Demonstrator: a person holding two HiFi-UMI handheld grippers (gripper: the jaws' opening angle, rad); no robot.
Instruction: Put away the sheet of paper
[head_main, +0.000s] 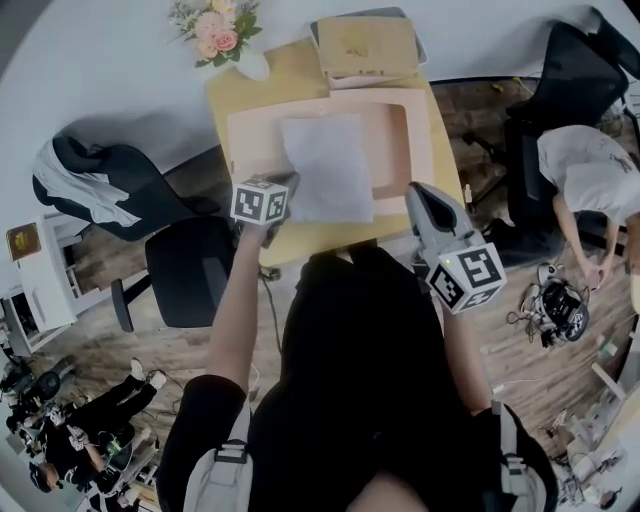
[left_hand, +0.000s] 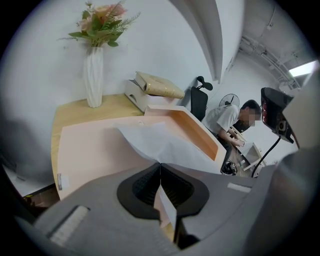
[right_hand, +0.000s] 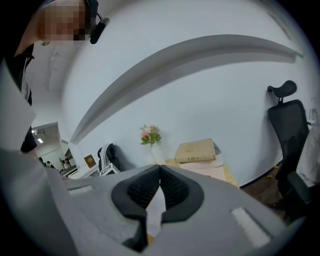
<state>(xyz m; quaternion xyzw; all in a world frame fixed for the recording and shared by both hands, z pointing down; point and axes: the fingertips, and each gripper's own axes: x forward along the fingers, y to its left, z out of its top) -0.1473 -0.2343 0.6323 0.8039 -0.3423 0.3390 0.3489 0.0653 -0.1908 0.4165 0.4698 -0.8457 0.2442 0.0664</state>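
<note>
A white sheet of paper (head_main: 325, 165) lies in a shallow pink tray (head_main: 405, 150) on a small wooden table (head_main: 245, 95). My left gripper (head_main: 285, 187) is at the sheet's near left corner and is shut on it. In the left gripper view the paper (left_hand: 165, 142) runs out from between the closed jaws of the left gripper (left_hand: 160, 164), lifted a little above the pink tray (left_hand: 90, 145). My right gripper (head_main: 415, 192) hovers at the tray's near right corner, beside the paper. In its own view the right gripper (right_hand: 160, 169) has its jaws together with nothing held between them.
A vase of flowers (head_main: 218, 35) stands at the table's far left corner. A tan book on a grey box (head_main: 365, 45) sits behind the tray. Black office chairs stand to the left (head_main: 190, 270) and right (head_main: 560, 90). A person (head_main: 590, 180) bends over at the right.
</note>
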